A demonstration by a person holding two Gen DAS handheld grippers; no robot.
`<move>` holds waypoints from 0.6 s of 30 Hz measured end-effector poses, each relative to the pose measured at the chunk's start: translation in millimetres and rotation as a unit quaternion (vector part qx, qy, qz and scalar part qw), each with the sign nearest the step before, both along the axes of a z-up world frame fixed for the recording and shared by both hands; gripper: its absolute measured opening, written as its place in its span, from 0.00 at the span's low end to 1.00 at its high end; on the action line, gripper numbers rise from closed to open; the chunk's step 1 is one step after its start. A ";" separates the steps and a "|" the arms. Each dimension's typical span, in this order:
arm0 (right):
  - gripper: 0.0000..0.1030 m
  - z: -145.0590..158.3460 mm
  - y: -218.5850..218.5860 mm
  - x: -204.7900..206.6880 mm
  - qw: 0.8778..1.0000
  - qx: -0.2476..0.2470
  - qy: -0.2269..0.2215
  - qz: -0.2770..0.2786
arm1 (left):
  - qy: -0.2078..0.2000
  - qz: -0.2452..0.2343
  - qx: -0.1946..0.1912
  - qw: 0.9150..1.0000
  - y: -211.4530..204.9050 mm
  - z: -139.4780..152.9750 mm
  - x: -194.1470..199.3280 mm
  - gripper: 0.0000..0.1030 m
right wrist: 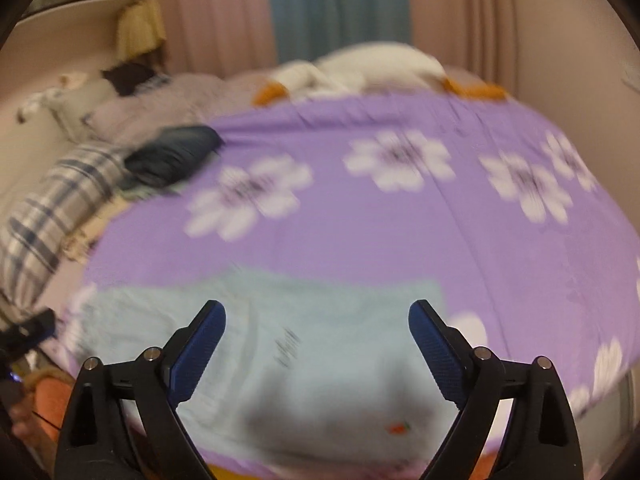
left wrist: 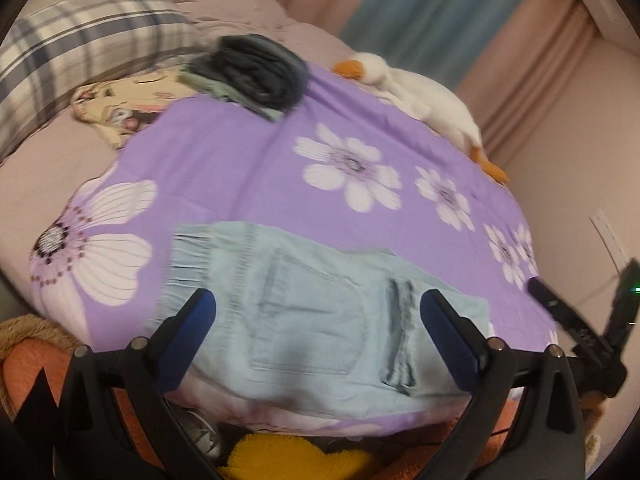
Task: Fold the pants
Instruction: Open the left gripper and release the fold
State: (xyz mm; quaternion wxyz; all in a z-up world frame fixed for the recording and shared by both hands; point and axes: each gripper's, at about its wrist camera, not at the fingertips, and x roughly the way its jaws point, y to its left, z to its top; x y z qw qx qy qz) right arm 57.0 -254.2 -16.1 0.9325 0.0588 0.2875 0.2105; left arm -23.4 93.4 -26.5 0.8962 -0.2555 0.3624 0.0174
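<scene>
- The bed (left wrist: 224, 168) fills both views, spread with a purple cover (right wrist: 360, 240) printed with large white flowers; pink and blue curtains (left wrist: 400, 8) hang beyond its far edge.
- A plaid pillow (left wrist: 80, 52) lies toward the far left corner of the bed; in the right wrist view it sits at the left edge (right wrist: 52, 208), blurred.
- The pants (left wrist: 312, 320), pale blue denim, lie folded into a compact rectangle at the near edge of the bed; a back pocket faces up and the gathered elastic waistband lies to the left; in the right wrist view the same pale block (right wrist: 280, 344) is smeared by motion, so its details cannot be read.
- A white plush goose (left wrist: 420, 96) with orange beak and feet stretches along the far right edge of the bed.
- A stack of dark folded clothes (left wrist: 256, 72) rests near the far left part of the purple cover, just beside the pillow.
- The left gripper (left wrist: 318, 326) hovers above the pants; its blue-padded fingers (left wrist: 192, 332) stand wide apart, touching nothing.
- The right gripper (right wrist: 316, 340) hangs over the pants too; its fingers (right wrist: 436, 352) are spread wide with no cloth between them; it also shows at the right edge of the left wrist view (left wrist: 580, 320).
</scene>
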 end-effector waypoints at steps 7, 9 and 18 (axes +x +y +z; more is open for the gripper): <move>0.93 -18.7 35.5 -0.5 0.999 0.023 -0.007 0.034 | 0.037 0.063 -0.012 0.997 36.8 -21.5 -6.8 0.99; 0.93 -33.6 42.4 2.7 0.998 0.023 0.015 0.048 | 0.049 0.084 -0.014 0.995 47.5 -28.4 -7.4 0.99; 0.93 -48.2 39.1 2.3 0.998 0.023 0.047 0.047 | 0.091 0.138 -0.029 0.986 81.1 -55.8 -7.7 0.99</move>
